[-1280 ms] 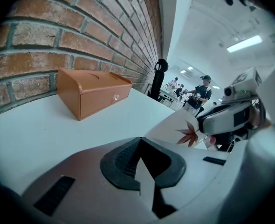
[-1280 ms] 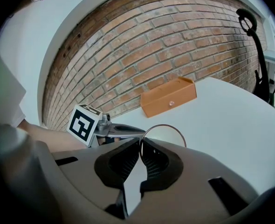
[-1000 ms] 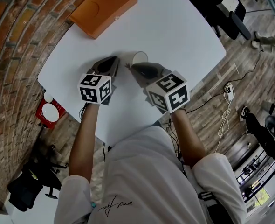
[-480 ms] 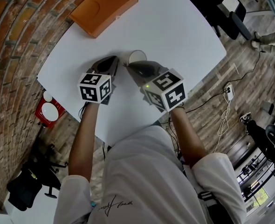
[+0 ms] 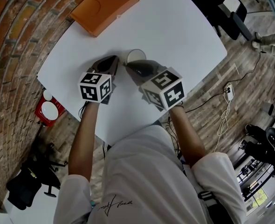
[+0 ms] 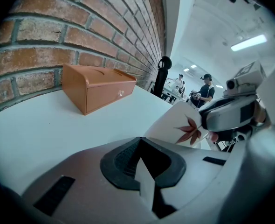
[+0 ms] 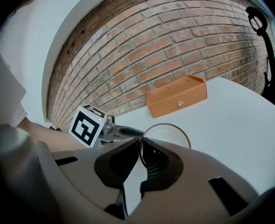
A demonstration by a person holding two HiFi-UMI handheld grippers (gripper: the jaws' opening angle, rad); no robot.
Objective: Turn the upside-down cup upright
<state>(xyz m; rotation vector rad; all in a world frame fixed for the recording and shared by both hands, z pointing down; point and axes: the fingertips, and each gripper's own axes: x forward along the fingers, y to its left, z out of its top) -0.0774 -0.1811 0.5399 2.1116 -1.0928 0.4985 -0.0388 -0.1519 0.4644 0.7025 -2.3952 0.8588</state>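
A white cup (image 5: 137, 55) with a red leaf print stands tilted between the two grippers on the white table (image 5: 175, 27), its open mouth turned up toward the head camera. My right gripper (image 5: 131, 65) is shut on the cup's rim; in the right gripper view the rim (image 7: 168, 127) runs into the closed jaws of the gripper (image 7: 141, 146). The left gripper view shows the cup's leaf side (image 6: 182, 125) leaning just right of my left gripper (image 6: 142, 148). That left gripper (image 5: 113, 59) rests just left of the cup, shut and holding nothing.
An orange box (image 5: 105, 6) lies at the table's far corner by the brick wall (image 5: 16, 27). The table's near edge runs just under both grippers. On the floor to the left is a red and white object (image 5: 48, 111). People stand far off (image 6: 205, 90).
My right gripper has rolled and edged slightly left with the cup, whose mouth has shifted a little to the left. The left gripper has not moved.
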